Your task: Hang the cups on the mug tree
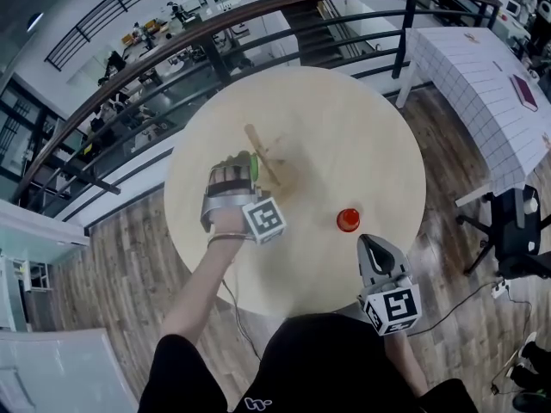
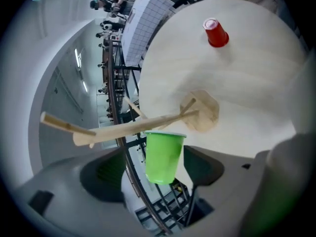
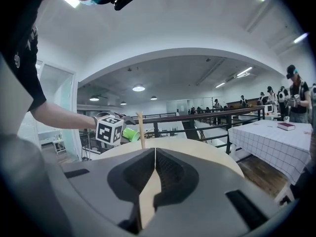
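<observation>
A wooden mug tree (image 1: 263, 155) stands near the middle of the round pale table (image 1: 362, 119). A green cup (image 2: 164, 157) hangs rim-up from one of its pegs (image 2: 148, 125). My left gripper (image 2: 159, 180) is open around this cup, with a gap between it and each jaw. A red cup (image 1: 348, 220) sits upside down on the table to the right, also visible in the left gripper view as the red cup (image 2: 216, 32). My right gripper (image 1: 373, 248) is shut and empty near the table's front edge, just below the red cup. The right gripper view shows its jaws (image 3: 154, 154) together and, far off, the mug tree (image 3: 140, 130) and green cup (image 3: 130, 134).
A dark railing (image 1: 215, 33) curves behind the table, with a drop to a lower floor beyond. A table with a white gridded cloth (image 1: 482, 84) stands at the right, an office chair (image 1: 516, 231) beside it. A cable (image 1: 465, 304) runs over the wooden floor.
</observation>
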The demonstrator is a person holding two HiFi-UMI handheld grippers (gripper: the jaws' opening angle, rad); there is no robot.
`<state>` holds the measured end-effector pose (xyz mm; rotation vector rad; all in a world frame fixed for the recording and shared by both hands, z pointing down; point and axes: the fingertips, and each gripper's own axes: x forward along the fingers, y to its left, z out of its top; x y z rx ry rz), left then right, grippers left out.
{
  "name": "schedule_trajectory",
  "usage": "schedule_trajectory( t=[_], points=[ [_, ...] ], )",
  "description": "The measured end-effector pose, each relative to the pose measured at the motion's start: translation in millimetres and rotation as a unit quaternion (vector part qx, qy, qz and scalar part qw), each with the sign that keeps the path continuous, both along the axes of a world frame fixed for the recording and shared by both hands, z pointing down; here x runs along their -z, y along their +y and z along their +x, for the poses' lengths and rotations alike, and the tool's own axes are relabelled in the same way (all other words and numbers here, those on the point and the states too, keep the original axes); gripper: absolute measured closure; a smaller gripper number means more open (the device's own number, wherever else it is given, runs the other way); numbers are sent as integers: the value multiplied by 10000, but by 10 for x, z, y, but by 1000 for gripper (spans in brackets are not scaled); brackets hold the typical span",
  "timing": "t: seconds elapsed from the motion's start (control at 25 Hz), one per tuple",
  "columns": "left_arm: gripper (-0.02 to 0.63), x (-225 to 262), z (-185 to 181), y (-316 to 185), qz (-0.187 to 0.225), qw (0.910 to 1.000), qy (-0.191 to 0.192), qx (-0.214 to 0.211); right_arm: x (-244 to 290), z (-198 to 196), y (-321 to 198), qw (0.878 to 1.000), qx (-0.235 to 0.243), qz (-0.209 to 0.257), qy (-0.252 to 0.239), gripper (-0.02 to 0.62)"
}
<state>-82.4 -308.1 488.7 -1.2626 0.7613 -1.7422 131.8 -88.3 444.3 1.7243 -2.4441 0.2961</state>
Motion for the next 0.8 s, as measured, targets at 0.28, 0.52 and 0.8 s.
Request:
schedule_trajectory(
  t=[0.28, 0.52, 0.8],
  points=[
    [262, 545, 194, 489, -666, 9278, 3639, 483, -30, -100, -76, 9999, 152, 2, -63, 584],
    [341, 864, 44, 865, -546, 8034, 5891, 673, -25, -243, -149, 9992, 386, 28, -90, 584],
    [525, 778, -285, 1229, -238, 7011, 7038, 1120, 14, -406, -220, 9981, 584, 71, -180, 584]
  ],
)
